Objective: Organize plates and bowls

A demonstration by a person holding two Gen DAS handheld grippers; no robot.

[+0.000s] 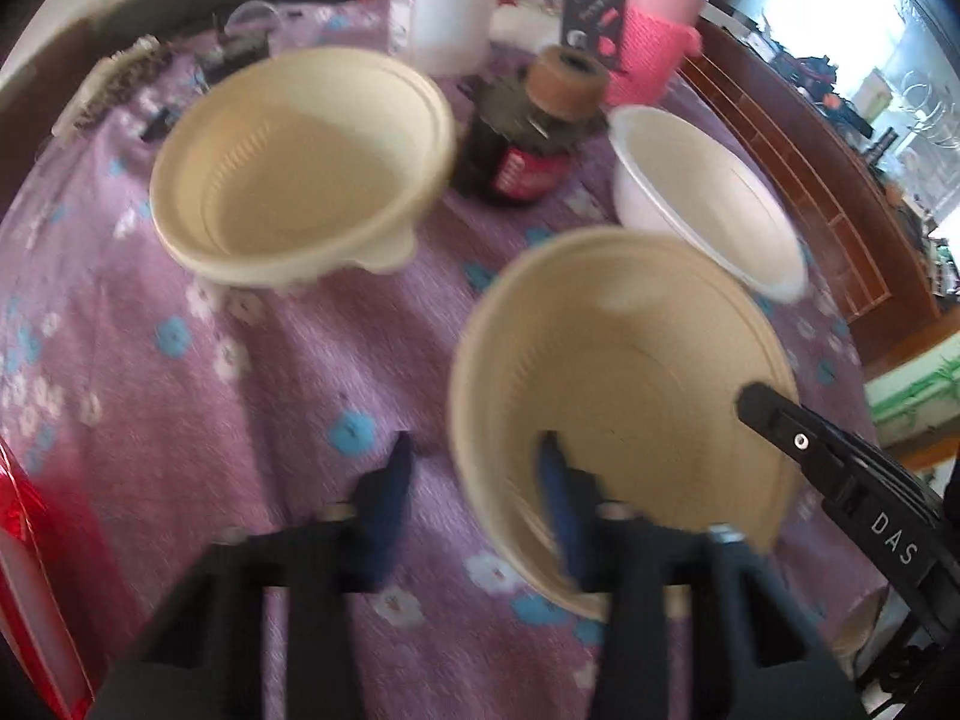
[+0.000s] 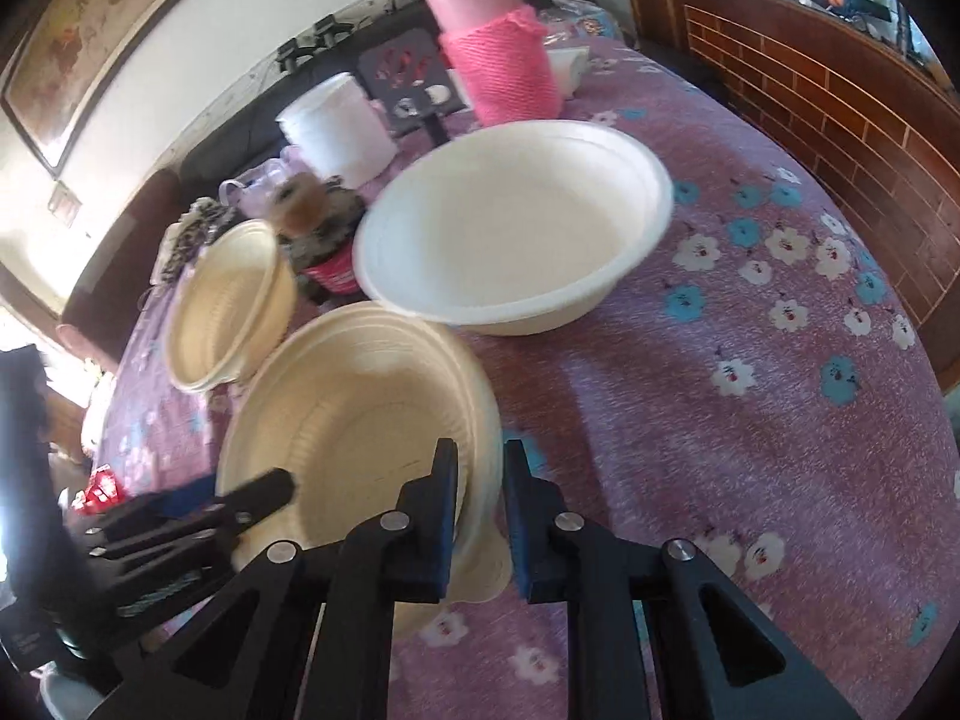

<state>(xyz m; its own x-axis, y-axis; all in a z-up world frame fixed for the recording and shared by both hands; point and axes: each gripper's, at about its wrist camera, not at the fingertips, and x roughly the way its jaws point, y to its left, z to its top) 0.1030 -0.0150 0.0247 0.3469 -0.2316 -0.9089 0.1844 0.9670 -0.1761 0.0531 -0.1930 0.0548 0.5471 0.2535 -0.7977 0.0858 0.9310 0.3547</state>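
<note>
A cream bowl sits nearest on the purple flowered cloth. My left gripper straddles its left rim with one finger inside and one outside. A gap shows at the outer finger, so it is open. My right gripper is shut on the opposite rim, which is pinched between its pads. A second cream bowl stands farther back on the left. A wider white bowl stands behind on the right.
Between the far bowls stands a dark jar with a brown lid. Behind are a pink knit-covered bottle and a white container. Red packaging lies at the near left. A wooden slatted panel borders the table's right.
</note>
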